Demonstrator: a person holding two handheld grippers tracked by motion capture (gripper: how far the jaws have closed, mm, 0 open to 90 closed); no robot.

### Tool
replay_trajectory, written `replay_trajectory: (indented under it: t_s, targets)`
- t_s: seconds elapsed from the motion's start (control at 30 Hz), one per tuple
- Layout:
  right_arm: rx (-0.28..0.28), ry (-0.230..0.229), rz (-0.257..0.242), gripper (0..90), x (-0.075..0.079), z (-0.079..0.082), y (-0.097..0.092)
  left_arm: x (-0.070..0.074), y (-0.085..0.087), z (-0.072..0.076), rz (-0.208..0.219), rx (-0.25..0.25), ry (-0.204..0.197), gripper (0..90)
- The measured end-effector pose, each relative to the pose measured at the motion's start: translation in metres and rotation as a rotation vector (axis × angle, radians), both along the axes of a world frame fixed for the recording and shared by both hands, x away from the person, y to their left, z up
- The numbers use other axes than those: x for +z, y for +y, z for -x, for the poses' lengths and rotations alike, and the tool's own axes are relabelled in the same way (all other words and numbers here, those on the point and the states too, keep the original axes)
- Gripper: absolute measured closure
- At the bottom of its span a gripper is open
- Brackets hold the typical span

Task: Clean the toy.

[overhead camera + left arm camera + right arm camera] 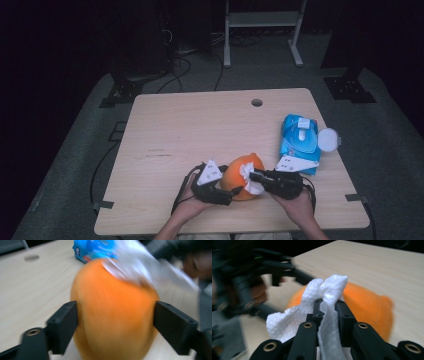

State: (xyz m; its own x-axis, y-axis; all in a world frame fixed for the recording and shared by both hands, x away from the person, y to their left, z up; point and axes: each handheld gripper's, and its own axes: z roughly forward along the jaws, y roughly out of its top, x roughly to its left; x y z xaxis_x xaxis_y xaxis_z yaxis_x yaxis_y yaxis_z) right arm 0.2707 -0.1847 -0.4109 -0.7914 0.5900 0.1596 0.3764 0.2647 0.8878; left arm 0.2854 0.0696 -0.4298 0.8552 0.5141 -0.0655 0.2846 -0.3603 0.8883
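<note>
A round orange fruit-like object (234,175) lies near the table's front edge. My left gripper (229,192) reaches it from the left. In the left gripper view its jaws stand wide around the orange object (115,290), one at each side, close against it without visibly squeezing it. My right gripper (253,176) comes from the right and is shut on a white wipe (332,287). The wipe is pinched between the jaws, and it rests on top of the orange object (367,307). The left gripper view is blurred.
A blue pack of wet wipes (299,142) with its white lid (327,139) flipped open lies right of the hands, near the table's right edge. A cable hole (256,102) sits at the back of the wooden table (175,130). Cables and stands are on the floor beyond.
</note>
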Motion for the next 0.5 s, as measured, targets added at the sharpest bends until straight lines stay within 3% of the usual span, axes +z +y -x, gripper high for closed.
replay_trajectory:
  t_s: [0.13, 0.3, 0.4, 0.5]
  targets:
    - [0.018, -0.053, 0.058, 79.4, 0.004, 0.006, 0.016, -0.001, -0.002, 0.006, -0.061, -0.015, -0.069, 31.0]
    - [-0.077, -0.06, 0.046, 80.2, 0.005, -0.002, -0.002, 0.0, -0.007, 0.014, -0.106, -0.045, -0.145, 36.5]
    - [-0.156, -0.033, 0.029, 80.2, 0.005, -0.01, -0.02, 0.001, -0.007, 0.015, -0.108, -0.062, -0.151, 36.3]
    - [-0.169, -0.017, 0.024, 80.2, 0.002, -0.012, -0.027, 0.002, -0.007, 0.013, -0.082, -0.057, -0.122, 30.5]
